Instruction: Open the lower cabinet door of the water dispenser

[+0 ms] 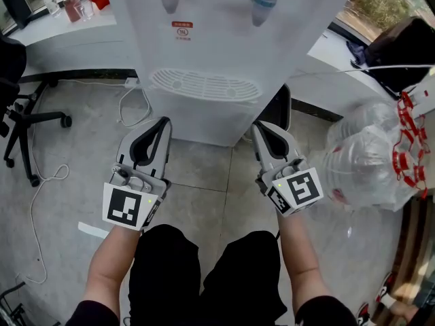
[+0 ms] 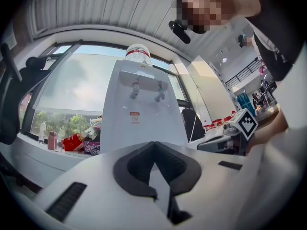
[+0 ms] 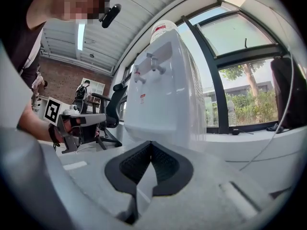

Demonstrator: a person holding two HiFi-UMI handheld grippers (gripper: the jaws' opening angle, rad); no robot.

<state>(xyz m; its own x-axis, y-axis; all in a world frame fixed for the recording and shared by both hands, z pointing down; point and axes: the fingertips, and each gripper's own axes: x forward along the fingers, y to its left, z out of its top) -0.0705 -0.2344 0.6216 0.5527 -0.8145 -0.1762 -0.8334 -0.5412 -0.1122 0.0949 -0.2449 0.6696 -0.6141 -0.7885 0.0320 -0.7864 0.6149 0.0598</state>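
The white water dispenser (image 1: 204, 39) stands straight ahead, with a red tap, a blue tap and a slotted drip tray (image 1: 204, 85). Its lower cabinet front (image 1: 200, 121) shows below the tray, steeply foreshortened, and no handle can be made out. My left gripper (image 1: 164, 122) is shut and holds nothing, its tips just short of the cabinet's left part. My right gripper (image 1: 257, 126) is shut and empty too, near the cabinet's right corner. In the left gripper view the joined jaws (image 2: 154, 143) point at the dispenser (image 2: 139, 123). In the right gripper view the jaws (image 3: 150, 143) meet before the dispenser (image 3: 163, 99).
A black office chair (image 1: 20, 117) stands at the left. A white cable (image 1: 129, 104) trails over the tiled floor to a power strip. Large clear water bottles (image 1: 367, 158) lie at the right. A dark bag (image 1: 401, 46) rests on the right ledge.
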